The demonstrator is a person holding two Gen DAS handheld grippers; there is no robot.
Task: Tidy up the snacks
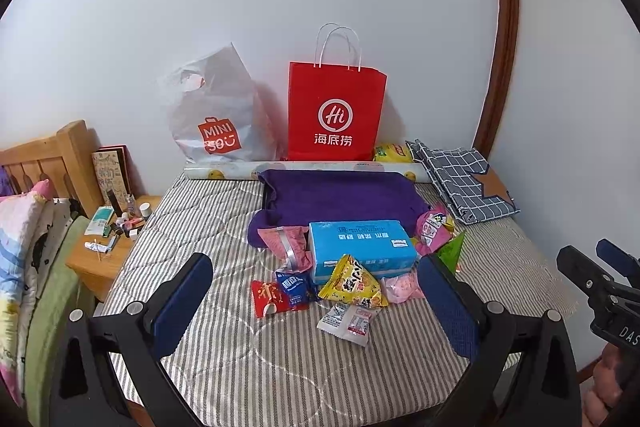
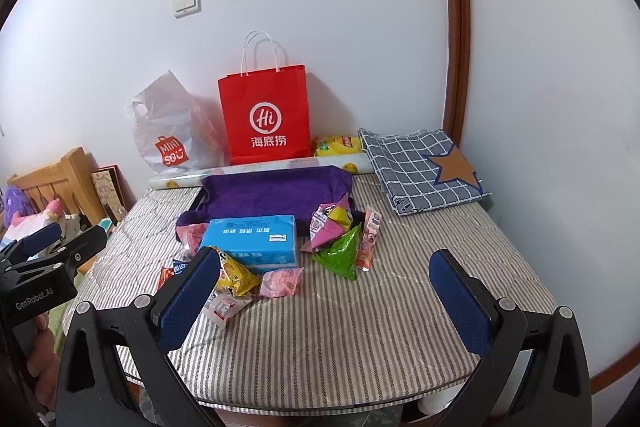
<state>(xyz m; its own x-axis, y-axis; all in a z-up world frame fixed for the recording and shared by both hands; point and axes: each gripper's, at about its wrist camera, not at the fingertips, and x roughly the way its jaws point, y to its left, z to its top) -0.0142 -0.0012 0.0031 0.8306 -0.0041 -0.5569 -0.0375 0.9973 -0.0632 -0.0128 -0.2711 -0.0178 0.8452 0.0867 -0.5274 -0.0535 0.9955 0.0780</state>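
Observation:
Several snack packets lie around a blue tissue box [image 1: 360, 247] [image 2: 252, 241] on a striped table [image 1: 240, 367] [image 2: 340, 339]: a yellow packet [image 1: 352, 283] [image 2: 234, 273], a red and blue packet [image 1: 280, 293], a white packet [image 1: 350, 323] [image 2: 224, 307], a pink packet [image 1: 402, 287] [image 2: 282, 281], a green triangular packet [image 2: 340, 257] [image 1: 452, 253]. My left gripper [image 1: 316, 301] is open and empty, held above the table's near edge. My right gripper [image 2: 326, 293] is open and empty, to the right of the pile.
A red paper bag [image 1: 336, 111] [image 2: 266, 119] and a white plastic bag [image 1: 216, 115] [image 2: 168, 135] stand against the back wall. A purple cloth [image 1: 344, 201] [image 2: 276, 193] lies behind the tissue box. A folded checked cloth [image 2: 420, 167] lies at the back right. A cluttered nightstand [image 1: 108, 243] stands left.

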